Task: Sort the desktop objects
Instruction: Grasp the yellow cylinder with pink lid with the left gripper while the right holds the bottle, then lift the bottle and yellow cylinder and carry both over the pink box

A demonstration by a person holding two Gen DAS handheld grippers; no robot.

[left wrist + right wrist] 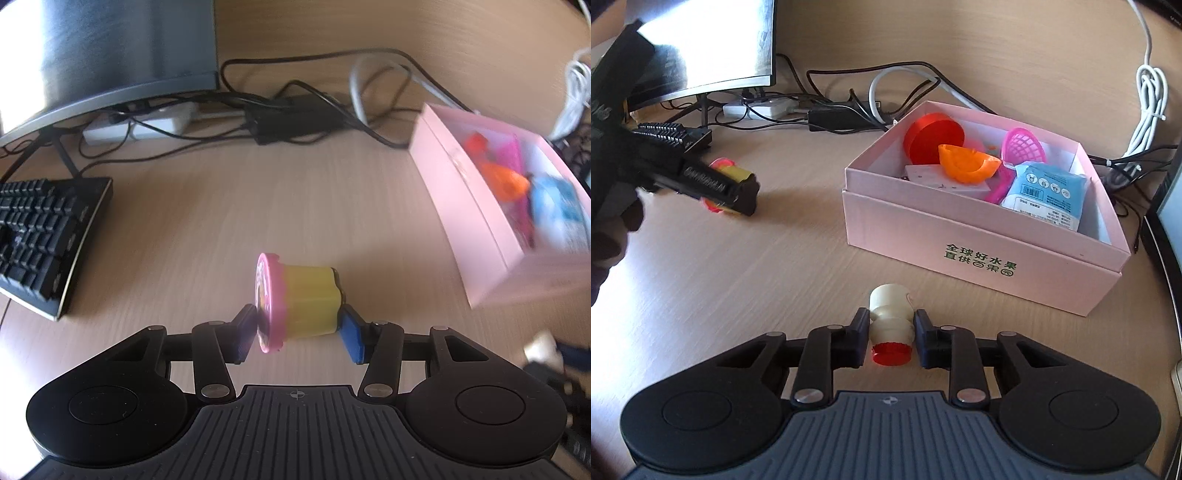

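My left gripper point(297, 326) is shut on a yellow tub with a pink lid point(299, 301), held sideways above the desk; it also shows at the left of the right wrist view point(727, 184). My right gripper point(891, 338) is shut on a cream stamp with a red base point(891, 325), just in front of the pink box. The pink box point(979, 236) is open and holds a red round lid point(932, 138), an orange bowl piece point(967, 162), a pink toy net point(1023, 146) and a blue tissue pack point(1047, 192). The box also shows at the right of the left wrist view point(469, 206).
A black keyboard point(44, 236) lies at the left. A monitor point(107, 55) stands at the back left. A power strip point(140, 123), a black adapter point(295, 118) and tangled cables lie along the back. A white cable point(1148, 107) hangs at the right.
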